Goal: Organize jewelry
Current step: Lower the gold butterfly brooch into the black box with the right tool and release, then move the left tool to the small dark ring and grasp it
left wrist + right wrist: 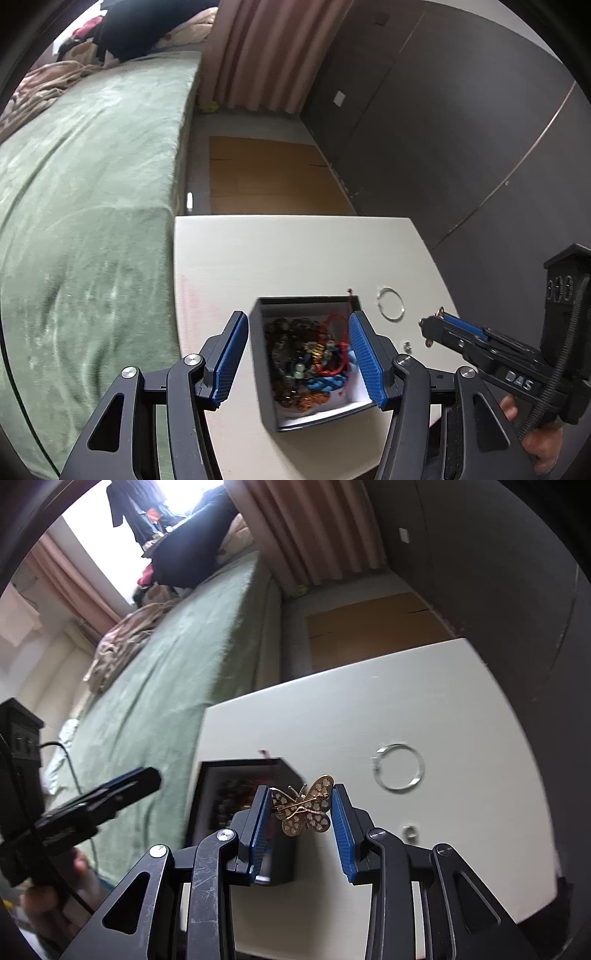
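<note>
A black box [306, 300] with a white lining stands on the white table [295, 251]. It holds several beaded and cord bracelets [314, 354]. My left gripper [297, 317] hangs just above the box, open, one blue pad on each side of it and nothing gripped. My right gripper [301, 788] is shut on a gold butterfly brooch [304, 806], held in the air above the table to the right of the box [240, 764]. In the left wrist view the right gripper [432, 326] shows side-on at the right.
A thin silver bangle [379, 300] [376, 771] and a small silver ring [407, 346] [410, 832] lie on the table right of the box. A green-covered bed [92, 184] borders the table's left edge. Cardboard [266, 177] lies on the floor beyond; dark cabinets [443, 129] stand to the right.
</note>
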Available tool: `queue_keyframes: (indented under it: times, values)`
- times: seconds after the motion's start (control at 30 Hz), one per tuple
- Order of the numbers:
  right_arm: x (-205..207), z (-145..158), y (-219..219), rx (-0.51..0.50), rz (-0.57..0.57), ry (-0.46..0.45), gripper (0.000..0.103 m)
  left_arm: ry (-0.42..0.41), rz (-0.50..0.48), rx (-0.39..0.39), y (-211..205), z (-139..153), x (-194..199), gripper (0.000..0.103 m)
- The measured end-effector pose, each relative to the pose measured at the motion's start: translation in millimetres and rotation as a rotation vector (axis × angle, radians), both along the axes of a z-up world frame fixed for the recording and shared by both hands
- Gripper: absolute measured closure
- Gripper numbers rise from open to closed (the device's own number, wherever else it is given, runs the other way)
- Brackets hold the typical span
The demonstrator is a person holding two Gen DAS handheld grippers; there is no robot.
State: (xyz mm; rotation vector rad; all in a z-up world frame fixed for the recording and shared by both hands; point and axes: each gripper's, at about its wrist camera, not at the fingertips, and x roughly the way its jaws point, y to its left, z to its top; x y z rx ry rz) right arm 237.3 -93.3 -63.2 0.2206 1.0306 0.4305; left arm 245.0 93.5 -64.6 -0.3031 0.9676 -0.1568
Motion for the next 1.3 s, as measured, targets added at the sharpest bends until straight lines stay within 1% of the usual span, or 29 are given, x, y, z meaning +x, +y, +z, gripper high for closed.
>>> queue_keyframes:
  times: [0.1,0.2,0.23,0.27,0.3,0.4,0.63,0.9,1.2,1.3]
  values:
    - [0.3,-0.9,12.5,0.059,0.033,0.012,0.069,0.009,0.023,-0.010,7.7,-1.5,-0.2,0.045]
    - [-1.1,-2.1,30.5,0.125,0.117,0.035,0.069,0.013,0.036,-0.014,12.5,-2.3,0.1,0.045]
    - [-0.6,-3.3,34.2,0.137,0.139,0.051,0.068,0.014,0.037,-0.015,12.9,-2.4,0.3,0.045]
    - [-0.3,-4.9,36.0,0.138,0.149,0.069,0.063,0.014,0.036,-0.017,12.3,-2.2,0.5,0.045]
    - [-0.4,-6.1,35.0,0.133,0.145,0.075,0.059,0.014,0.034,-0.017,11.2,-2.1,0.7,0.045]
    - [-0.3,-7.3,22.8,0.095,0.107,0.069,0.054,0.014,0.019,-0.020,3.0,-1.1,2.6,0.045]
    - [-0.5,-7.1,-18.9,0.055,0.029,0.086,0.051,0.000,-0.021,-0.017,-25.6,3.3,7.7,0.045]
    - [-4.0,-12.1,-64.4,0.031,-0.041,0.115,0.051,0.008,-0.117,0.007,-76.7,2.2,14.6,0.045]
    - [-6.1,-21.0,-108.7,0.014,-0.120,0.152,0.051,0.050,-0.211,0.062,-130.3,-14.1,22.9,0.045]
    - [-7.2,-21.7,-120.2,-0.006,-0.143,0.144,0.051,0.063,-0.234,0.082,-144.9,-20.2,24.8,0.045]
